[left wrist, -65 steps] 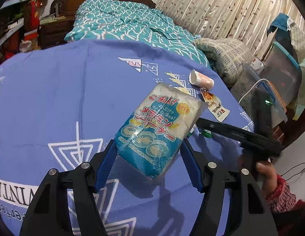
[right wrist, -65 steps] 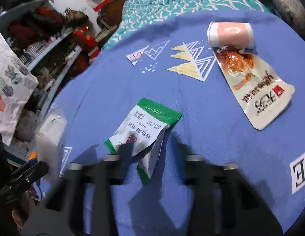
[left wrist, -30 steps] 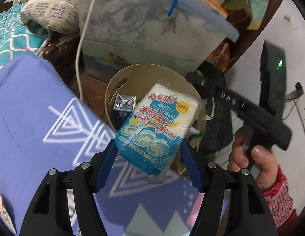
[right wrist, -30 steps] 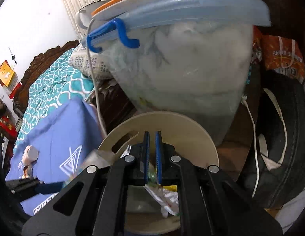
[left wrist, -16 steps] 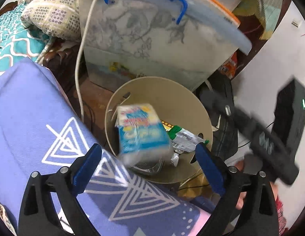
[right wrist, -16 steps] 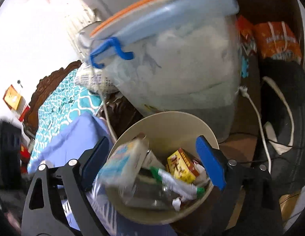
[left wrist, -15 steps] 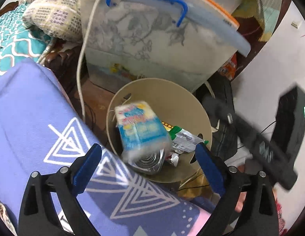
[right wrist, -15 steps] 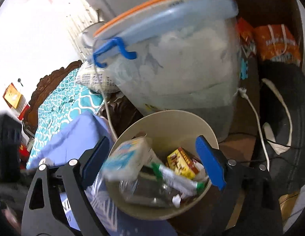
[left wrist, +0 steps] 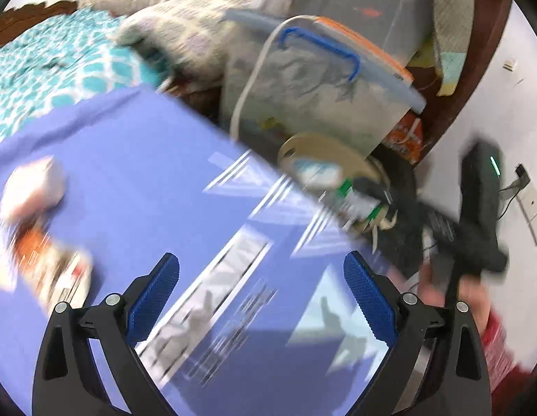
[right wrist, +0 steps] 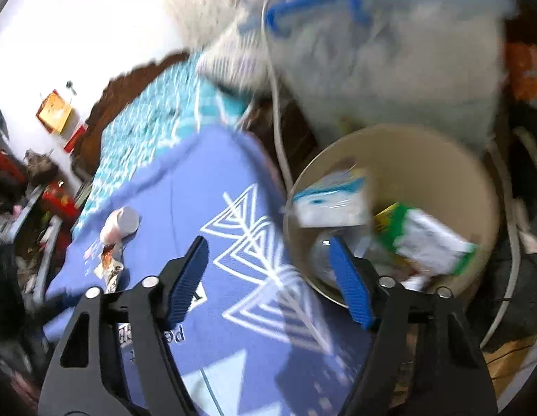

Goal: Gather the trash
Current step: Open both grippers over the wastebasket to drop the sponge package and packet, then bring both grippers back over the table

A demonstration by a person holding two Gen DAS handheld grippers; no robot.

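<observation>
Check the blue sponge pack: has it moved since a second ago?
Yes. The sponge pack has left the left gripper and now lies inside the beige bin beside the storage tub.

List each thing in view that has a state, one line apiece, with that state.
left gripper: open, nothing between the jaws
right gripper: open, jaws just closing partway, nothing between them
bin: upright, holding trash
blue sponge pack: in the bin
green-and-white packet: in the bin
pink cup: on its side on the blue cloth
storage box: lid on
</observation>
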